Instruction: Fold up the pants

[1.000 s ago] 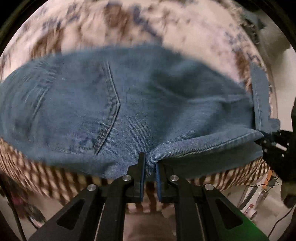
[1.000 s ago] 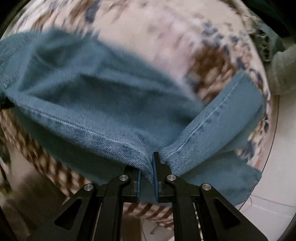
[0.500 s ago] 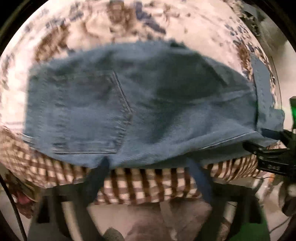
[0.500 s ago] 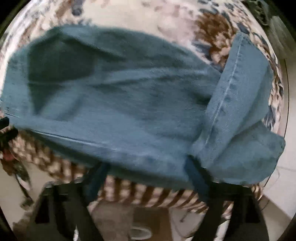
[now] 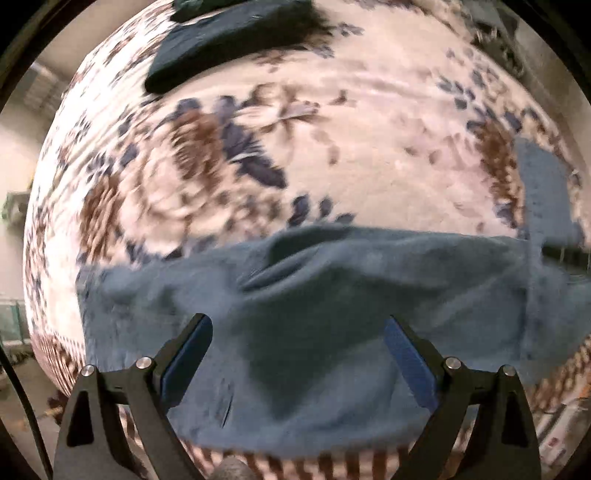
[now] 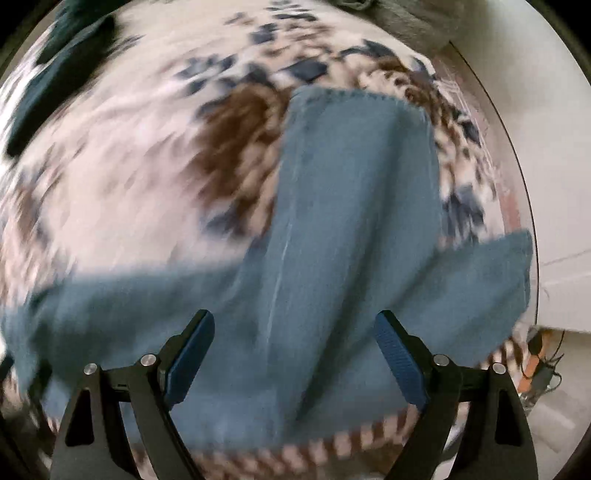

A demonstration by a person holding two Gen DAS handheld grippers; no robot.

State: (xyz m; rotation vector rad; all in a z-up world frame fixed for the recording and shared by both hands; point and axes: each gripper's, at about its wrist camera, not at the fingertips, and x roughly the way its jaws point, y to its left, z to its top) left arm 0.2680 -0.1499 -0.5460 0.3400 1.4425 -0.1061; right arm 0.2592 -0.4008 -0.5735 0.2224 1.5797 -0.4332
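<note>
Change: a second ago both grippers were clamped on the near denim edge; now both have let go and the views have swung across the bed, heavily blurred.
Bed cover (image 5: 369, 122): floral print, brown and blue on pale; a checked border hangs at the near edge. It carries everything.
Pants (image 5: 332, 302): blue jeans, lying loose along the near edge of the bed cover, rumpled, with a raised ridge near the middle. In the right wrist view one leg (image 6: 354, 177) runs away across the cover and a corner flap sticks out toward the bed's side.
Dark garment (image 5: 229, 33): at the far side of the bed, well apart from the pants; cannot tell what it is.
Left gripper (image 5: 298, 354): fingers wide apart, nothing between the pads, hovering over the denim.
Right gripper (image 6: 294, 352): fingers wide apart, empty, over the denim where the leg meets the body.
Progress: judged part-way. One fold seems laid and released; the leg and flap are not yet tucked, and the bundle looks untidy. More folding and smoothing appear to remain.
</note>
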